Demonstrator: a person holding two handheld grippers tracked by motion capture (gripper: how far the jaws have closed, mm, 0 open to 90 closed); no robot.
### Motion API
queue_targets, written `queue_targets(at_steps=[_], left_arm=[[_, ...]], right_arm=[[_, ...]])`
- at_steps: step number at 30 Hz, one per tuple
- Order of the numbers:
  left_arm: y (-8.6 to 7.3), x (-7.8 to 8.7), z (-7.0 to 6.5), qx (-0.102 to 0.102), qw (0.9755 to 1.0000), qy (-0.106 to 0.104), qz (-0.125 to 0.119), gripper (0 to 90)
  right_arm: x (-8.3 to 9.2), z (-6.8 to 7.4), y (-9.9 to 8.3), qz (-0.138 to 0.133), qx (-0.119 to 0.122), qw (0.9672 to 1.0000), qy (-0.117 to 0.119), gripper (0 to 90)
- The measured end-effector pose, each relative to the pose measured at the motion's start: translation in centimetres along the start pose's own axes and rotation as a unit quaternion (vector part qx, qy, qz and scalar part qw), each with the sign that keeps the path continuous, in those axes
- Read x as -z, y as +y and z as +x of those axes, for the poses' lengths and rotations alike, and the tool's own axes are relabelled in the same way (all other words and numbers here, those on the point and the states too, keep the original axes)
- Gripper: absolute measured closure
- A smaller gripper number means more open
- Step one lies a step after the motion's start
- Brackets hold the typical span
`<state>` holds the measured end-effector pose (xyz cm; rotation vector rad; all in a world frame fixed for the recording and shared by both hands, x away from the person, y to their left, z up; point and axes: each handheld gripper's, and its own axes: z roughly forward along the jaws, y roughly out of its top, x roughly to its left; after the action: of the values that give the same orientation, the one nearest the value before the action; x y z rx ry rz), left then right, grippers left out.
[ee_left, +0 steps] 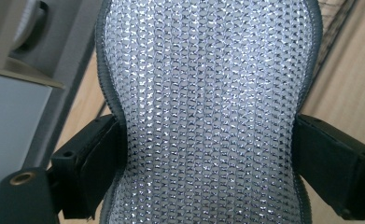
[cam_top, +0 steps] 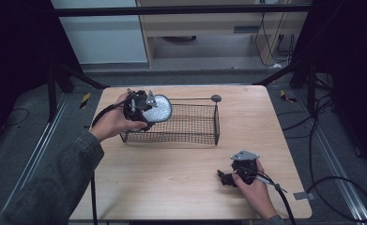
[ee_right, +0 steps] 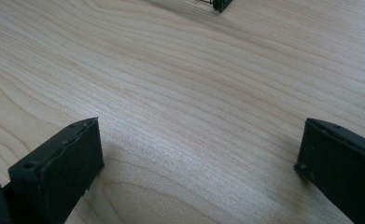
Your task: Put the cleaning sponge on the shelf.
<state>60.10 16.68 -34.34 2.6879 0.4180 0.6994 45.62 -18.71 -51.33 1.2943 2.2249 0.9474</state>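
Your left gripper [cam_top: 146,110] clamps a round silver mesh pad [cam_top: 156,108] over the black wire basket [cam_top: 190,124] (left end); your right gripper [cam_top: 225,178] rests spread, empty, on the pale wooden table [cam_top: 181,173].

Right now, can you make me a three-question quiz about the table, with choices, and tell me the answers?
1. Where is the shiny mesh pad?
A. Flat on the table's near edge
B. Held above the left end of the wire basket
C. On the floor

2. What colour is the wire basket?
A. Black
B. Red
C. Yellow

3. How are the fingers of the right gripper?
A. Shut on a spoon
B. Shut on the pad
C. Open, holding nothing

Answers:
1 B, the left gripper holds the pad over the basket's left end in the high view.
2 A, its mesh is dark black wire.
3 C, the right gripper view shows bare wooden table between the spread fingers.
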Motion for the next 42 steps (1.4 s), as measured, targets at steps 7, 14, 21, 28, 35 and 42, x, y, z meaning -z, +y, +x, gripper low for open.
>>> queue_targets(at_steps=[7, 14, 21, 28, 35, 42], left_arm=[[1.3, -0.1, 0.3, -0.010, 0.9994, 0.031, -0.007, 10.8], [2.1, -0.6, 0.0, -0.020, 0.9992, 0.033, -0.006, 10.9], [1.8, -0.3, -0.4, -0.036, 0.9988, 0.034, -0.005, 11.5], [1.1, -0.8, -0.6, -0.049, 0.9983, 0.033, 0.005, 12.2], [0.3, -2.0, -0.1, -0.053, 0.9980, 0.027, 0.019, 12.4], [-0.3, -3.2, 0.6, -0.046, 0.9985, 0.022, 0.023, 12.4]], right_arm=[[0.0, 0.0, 0.0, 0.000, 0.001, 1.0000, 0.001, 0.6], [0.0, 0.0, 0.0, 0.000, 0.003, 1.0000, 0.002, 0.8], [0.0, 0.0, 0.0, -0.001, 0.006, 1.0000, 0.002, 0.8], [0.0, 0.0, 0.0, 0.000, 0.006, 1.0000, 0.002, 0.8], [0.0, 0.0, 0.0, -0.001, 0.006, 1.0000, 0.003, 0.8], [0.0, 0.0, 0.0, 0.000, 0.006, 1.0000, 0.003, 0.8]])
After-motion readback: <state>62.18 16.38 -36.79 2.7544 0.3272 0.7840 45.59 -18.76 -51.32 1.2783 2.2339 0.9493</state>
